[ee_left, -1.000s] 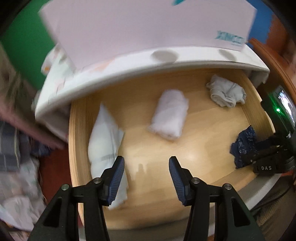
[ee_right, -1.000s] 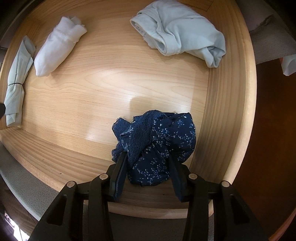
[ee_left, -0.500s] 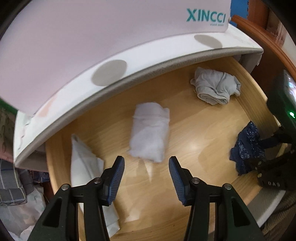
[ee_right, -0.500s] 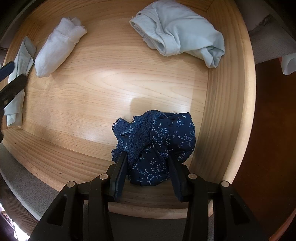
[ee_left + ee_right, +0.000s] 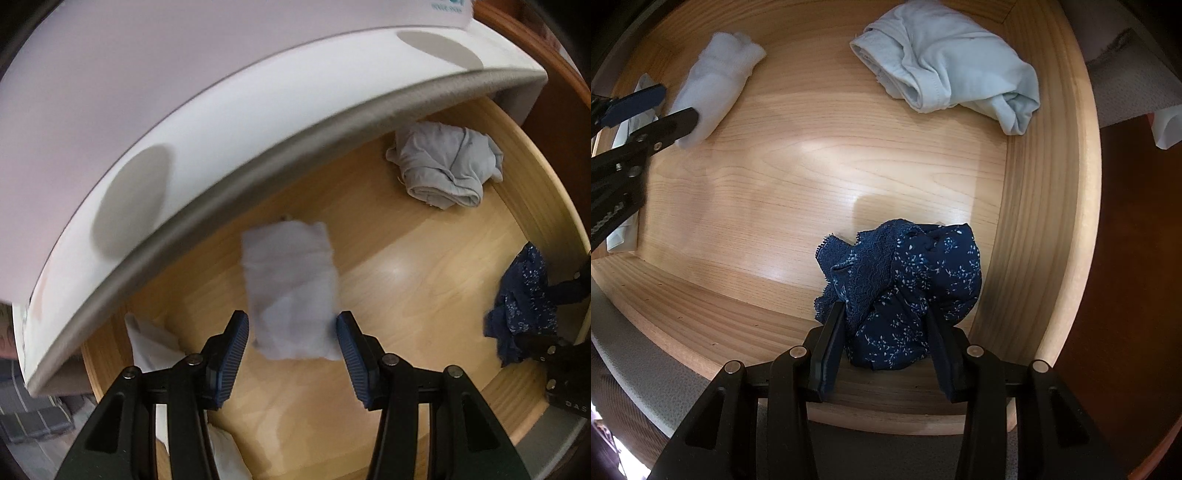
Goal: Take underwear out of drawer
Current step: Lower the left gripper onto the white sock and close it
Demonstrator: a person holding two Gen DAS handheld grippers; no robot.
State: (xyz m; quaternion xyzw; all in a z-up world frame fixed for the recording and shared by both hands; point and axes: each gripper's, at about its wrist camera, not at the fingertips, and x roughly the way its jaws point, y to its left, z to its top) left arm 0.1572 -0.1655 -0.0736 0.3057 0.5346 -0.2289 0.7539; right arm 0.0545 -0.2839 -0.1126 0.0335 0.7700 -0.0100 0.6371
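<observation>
An open wooden drawer (image 5: 1045,236) holds several pieces of underwear. My right gripper (image 5: 886,325) is shut on navy floral lace underwear (image 5: 905,280) at the drawer's front right corner; the underwear also shows in the left wrist view (image 5: 524,306). My left gripper (image 5: 291,339) is open, its fingers on either side of the near end of a folded white piece (image 5: 291,291), which also shows in the right wrist view (image 5: 713,96). A crumpled pale blue piece (image 5: 953,62) lies at the back right.
Another white folded piece (image 5: 147,343) lies along the drawer's left wall. A white cabinet top (image 5: 207,122) overhangs the drawer's back. The left gripper's fingers (image 5: 635,107) show at the left of the right wrist view.
My left gripper has moved forward and down into the drawer until its open fingers straddle the folded white piece. My right gripper has stayed still, holding the navy underwear.
</observation>
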